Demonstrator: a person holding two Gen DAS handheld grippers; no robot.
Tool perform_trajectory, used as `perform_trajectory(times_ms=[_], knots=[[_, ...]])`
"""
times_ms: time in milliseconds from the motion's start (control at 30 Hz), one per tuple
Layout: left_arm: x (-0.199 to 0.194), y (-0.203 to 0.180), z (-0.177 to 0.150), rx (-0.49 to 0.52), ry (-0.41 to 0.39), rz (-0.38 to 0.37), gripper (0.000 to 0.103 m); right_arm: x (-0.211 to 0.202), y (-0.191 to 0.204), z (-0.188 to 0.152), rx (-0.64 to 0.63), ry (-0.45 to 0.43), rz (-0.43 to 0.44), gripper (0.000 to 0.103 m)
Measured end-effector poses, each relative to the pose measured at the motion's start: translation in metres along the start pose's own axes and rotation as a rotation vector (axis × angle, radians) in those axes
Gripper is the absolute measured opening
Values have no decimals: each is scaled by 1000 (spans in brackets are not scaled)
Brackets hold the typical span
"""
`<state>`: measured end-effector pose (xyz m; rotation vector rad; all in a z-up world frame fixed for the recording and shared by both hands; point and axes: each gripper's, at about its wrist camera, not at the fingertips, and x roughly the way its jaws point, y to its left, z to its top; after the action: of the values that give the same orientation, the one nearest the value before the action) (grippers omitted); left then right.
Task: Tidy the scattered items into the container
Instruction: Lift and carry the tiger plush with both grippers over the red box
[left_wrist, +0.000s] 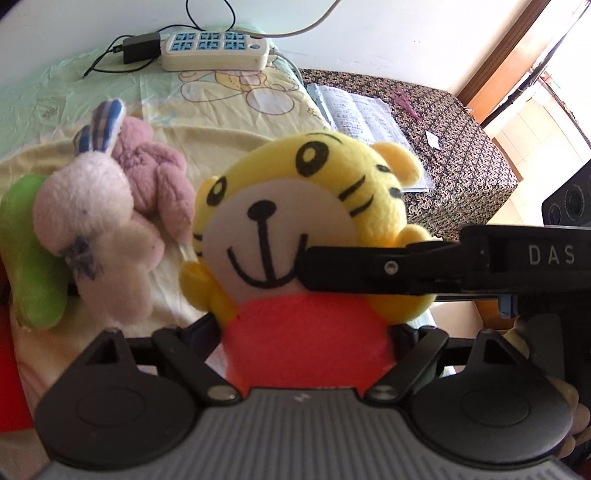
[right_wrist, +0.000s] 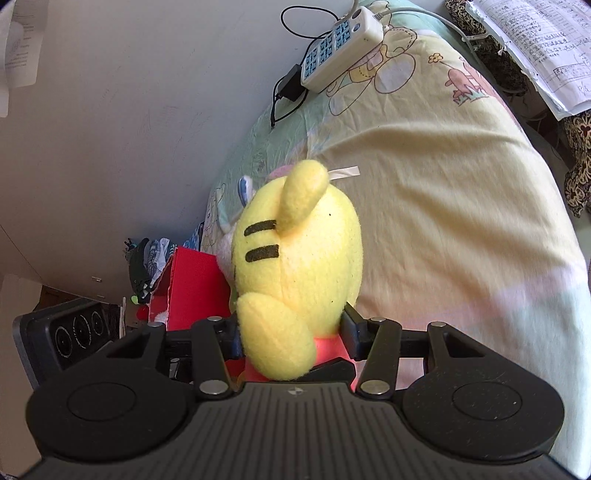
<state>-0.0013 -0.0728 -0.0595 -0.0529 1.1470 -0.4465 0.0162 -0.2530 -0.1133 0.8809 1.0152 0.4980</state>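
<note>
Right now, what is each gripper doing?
Left gripper: closed on the yellow plush tiger with red shirt.
Right gripper: closed on the same tiger.

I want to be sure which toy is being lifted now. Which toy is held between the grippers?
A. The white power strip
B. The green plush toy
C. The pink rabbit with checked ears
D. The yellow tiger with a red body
D: the yellow tiger sits between the left gripper's fingers, and the right gripper clamps it too.
</note>
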Motion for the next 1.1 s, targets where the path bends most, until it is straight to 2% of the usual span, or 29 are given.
perform_trajectory(times_ms=[200, 400, 867, 1100], knots=[[-23, 8, -25, 8, -4, -1, 87, 5, 16, -27, -1, 18, -1, 52], [-57, 27, -48, 61, -36, -10, 87, 11, 44, -58, -7, -17, 0, 52], [-153, 112, -90, 117, -142, -55, 87, 55, 151, -134, -104, -139, -12, 52], [-193, 149, -100, 105, -203, -72, 87, 74, 197, -151, -171, -171, -12, 53]])
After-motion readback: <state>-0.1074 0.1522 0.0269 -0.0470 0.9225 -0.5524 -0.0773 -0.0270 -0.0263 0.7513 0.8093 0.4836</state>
